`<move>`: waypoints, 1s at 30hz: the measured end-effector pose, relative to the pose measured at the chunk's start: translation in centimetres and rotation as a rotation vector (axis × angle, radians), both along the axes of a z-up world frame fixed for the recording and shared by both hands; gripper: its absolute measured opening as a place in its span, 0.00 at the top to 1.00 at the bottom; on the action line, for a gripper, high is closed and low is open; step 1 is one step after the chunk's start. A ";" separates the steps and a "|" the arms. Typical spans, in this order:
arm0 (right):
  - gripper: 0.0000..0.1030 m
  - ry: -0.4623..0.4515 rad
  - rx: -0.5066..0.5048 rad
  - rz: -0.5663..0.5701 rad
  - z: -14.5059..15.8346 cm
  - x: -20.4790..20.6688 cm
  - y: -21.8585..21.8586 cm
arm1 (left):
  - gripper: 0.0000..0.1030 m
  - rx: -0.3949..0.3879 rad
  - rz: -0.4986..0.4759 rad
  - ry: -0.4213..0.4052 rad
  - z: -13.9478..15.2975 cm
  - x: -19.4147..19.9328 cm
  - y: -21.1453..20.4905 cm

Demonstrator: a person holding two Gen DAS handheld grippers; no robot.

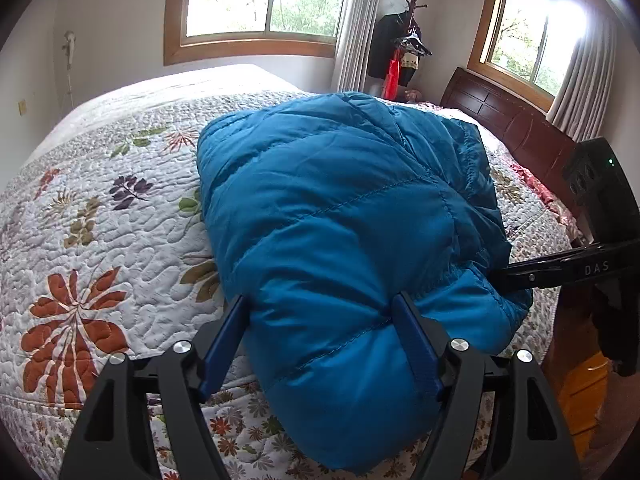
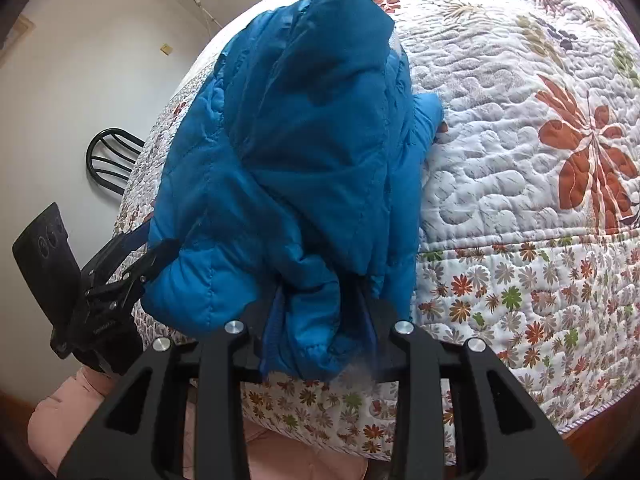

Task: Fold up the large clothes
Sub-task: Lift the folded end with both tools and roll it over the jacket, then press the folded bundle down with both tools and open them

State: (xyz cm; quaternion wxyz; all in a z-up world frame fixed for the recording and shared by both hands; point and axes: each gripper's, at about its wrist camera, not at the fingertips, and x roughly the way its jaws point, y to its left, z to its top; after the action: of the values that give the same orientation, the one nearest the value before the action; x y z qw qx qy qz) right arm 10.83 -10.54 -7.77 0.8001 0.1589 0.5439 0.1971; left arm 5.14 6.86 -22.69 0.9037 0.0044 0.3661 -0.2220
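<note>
Your one puffy blue quilted down jacket [image 1: 344, 216] lies bundled on the floral quilted bedspread [image 1: 100, 208]; your left gripper [image 1: 320, 320] and right gripper [image 2: 320, 300] each clamp its near edge.

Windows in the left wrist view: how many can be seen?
2. One window is on the far wall beyond the bed; the other window is on the right wall above the headboard. More may lie outside the frame.

The blue puffer jacket [image 1: 340, 220] hides the right gripper's [image 2: 320, 320] fingertips and the quilt [image 1: 100, 208] beneath it; the left gripper's [image 1: 320, 312] handles run off the near edge.
</note>
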 end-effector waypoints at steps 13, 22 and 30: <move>0.17 -0.052 0.094 -0.045 2.3 3.9 -2.4 | 0.16 -0.349 0.015 0.264 -0.5 8.1 8.4; 0.06 0.072 0.282 -0.043 -2.6 6.9 -3.0 | 0.10 -0.590 -0.130 0.437 -5.3 12.6 7.1; 0.26 0.045 0.398 0.015 -4.0 7.5 -1.3 | 0.19 -0.616 -0.144 0.425 -5.8 13.1 4.8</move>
State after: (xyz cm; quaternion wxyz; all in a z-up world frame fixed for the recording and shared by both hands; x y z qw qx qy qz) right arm 18.36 -11.79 -11.75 0.7391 0.3142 0.5130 0.3031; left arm 18.26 11.63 -28.45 0.7488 -0.2878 0.4601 -0.3805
